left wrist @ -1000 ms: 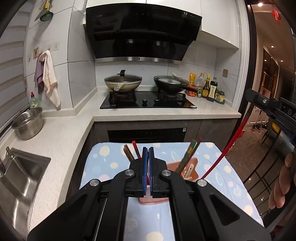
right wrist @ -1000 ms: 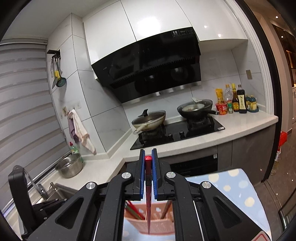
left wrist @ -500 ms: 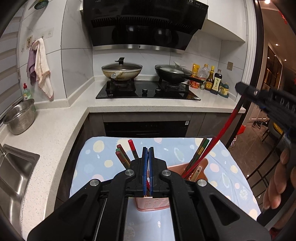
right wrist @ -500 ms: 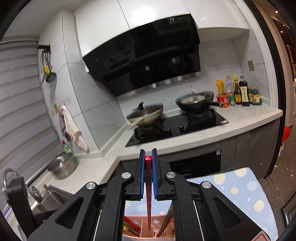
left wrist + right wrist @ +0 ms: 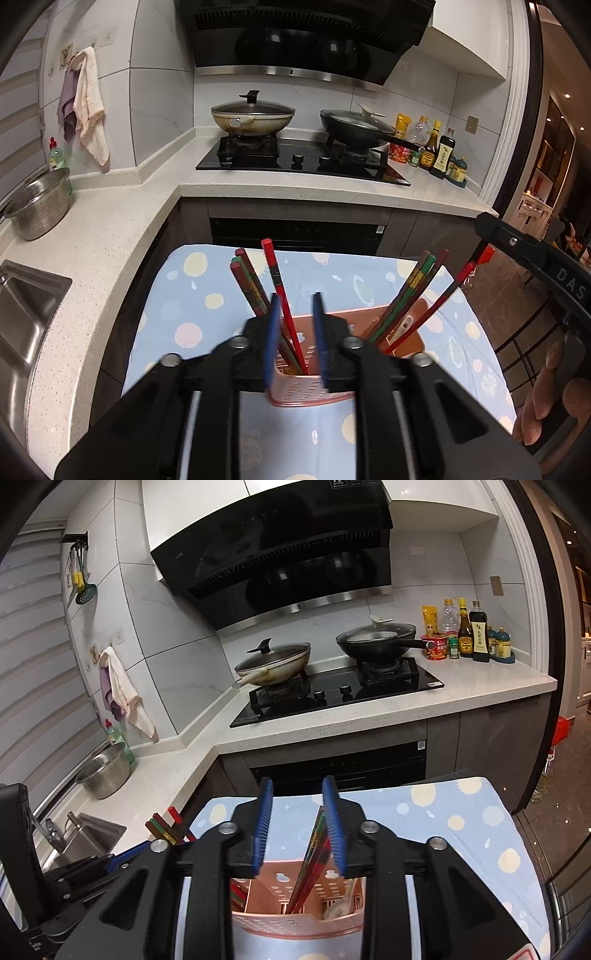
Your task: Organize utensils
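A: Left wrist view?
B: Left gripper (image 5: 295, 336) released, jaws spread, nothing gripped. Pink utensil holder (image 5: 314, 391) just ahead on the dotted blue cloth (image 5: 207, 295), near its front edge. Red chopstick (image 5: 280, 295) stands in the holder's left compartment, rising between the fingers; more chopsticks (image 5: 410, 295) lean in the right compartment.
A: Right wrist view?
B: Right gripper (image 5: 297, 825) released too, jaws apart. Utensil holder (image 5: 280, 919) directly below; a chopstick bundle (image 5: 314, 853) leans against the right finger's inner side. Left gripper (image 5: 122, 856) at lower left.

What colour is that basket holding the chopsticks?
Pink, with small perforations; the basket shows best in the right wrist view.
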Demonstrator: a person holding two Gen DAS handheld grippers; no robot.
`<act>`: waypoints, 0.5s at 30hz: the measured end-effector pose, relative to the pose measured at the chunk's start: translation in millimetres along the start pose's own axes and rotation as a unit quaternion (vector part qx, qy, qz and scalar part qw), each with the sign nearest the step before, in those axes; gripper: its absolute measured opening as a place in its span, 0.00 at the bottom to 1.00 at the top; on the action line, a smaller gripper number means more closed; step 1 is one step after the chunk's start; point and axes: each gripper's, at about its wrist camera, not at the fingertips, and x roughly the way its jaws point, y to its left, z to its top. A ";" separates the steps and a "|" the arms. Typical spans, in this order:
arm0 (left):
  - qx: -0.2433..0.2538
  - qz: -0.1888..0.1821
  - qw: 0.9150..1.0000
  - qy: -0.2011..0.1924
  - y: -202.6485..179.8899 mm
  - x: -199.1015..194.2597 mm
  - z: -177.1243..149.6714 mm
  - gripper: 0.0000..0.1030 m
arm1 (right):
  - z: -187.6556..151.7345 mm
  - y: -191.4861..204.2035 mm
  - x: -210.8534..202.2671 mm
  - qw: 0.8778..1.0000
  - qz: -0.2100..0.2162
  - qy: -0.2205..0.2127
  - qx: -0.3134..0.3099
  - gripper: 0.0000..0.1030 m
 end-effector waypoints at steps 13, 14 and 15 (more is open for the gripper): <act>0.005 0.031 0.999 -0.006 -8.2 -40.7 -29.1 0.40 | -48.8 10.9 -41.2 0.997 -0.020 0.061 -0.047 0.37; 0.002 0.028 1.000 -0.003 -8.3 -44.6 -32.9 0.40 | -53.8 10.6 -44.0 0.996 -0.017 0.068 -0.046 0.37; -0.001 0.028 1.000 -0.001 -8.1 -47.0 -36.3 0.41 | -58.9 10.1 -46.7 0.996 -0.017 0.074 -0.046 0.37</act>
